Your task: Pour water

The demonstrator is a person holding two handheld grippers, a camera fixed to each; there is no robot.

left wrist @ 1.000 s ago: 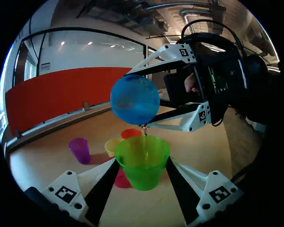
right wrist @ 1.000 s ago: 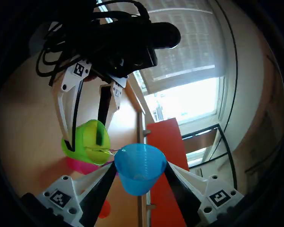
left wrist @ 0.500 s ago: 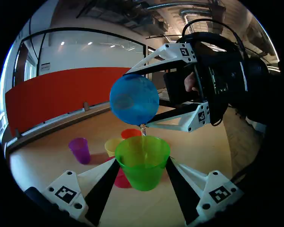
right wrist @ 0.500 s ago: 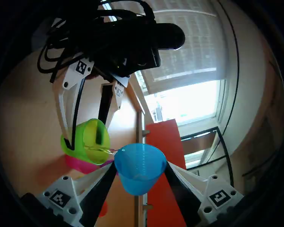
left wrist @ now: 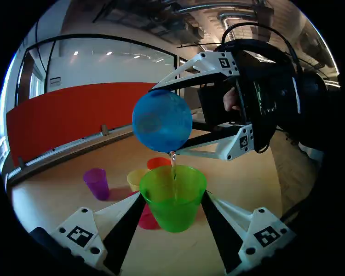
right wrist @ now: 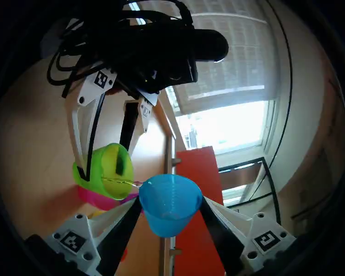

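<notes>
My left gripper (left wrist: 172, 204) is shut on a green cup (left wrist: 173, 197), held upright above the wooden table (left wrist: 246, 184). Above it my right gripper (left wrist: 191, 112) is shut on a blue cup (left wrist: 162, 120) tipped on its side, and a thin stream of water (left wrist: 173, 168) runs from its rim into the green cup. In the right gripper view the blue cup (right wrist: 169, 204) sits between my right gripper's (right wrist: 170, 211) fingers, with the green cup (right wrist: 103, 172) and the left gripper (right wrist: 106, 158) to its left.
On the table behind the green cup stand a purple cup (left wrist: 97, 182), a yellow cup (left wrist: 136, 177) and an orange cup (left wrist: 158, 162). A pink cup (left wrist: 148, 219) stands under the green one. A red wall panel (left wrist: 71, 112) runs along the table's far edge.
The blue cup has tipped slightly further and shifted a little left. The water stream keeps running into the green cup, which has stayed still.
</notes>
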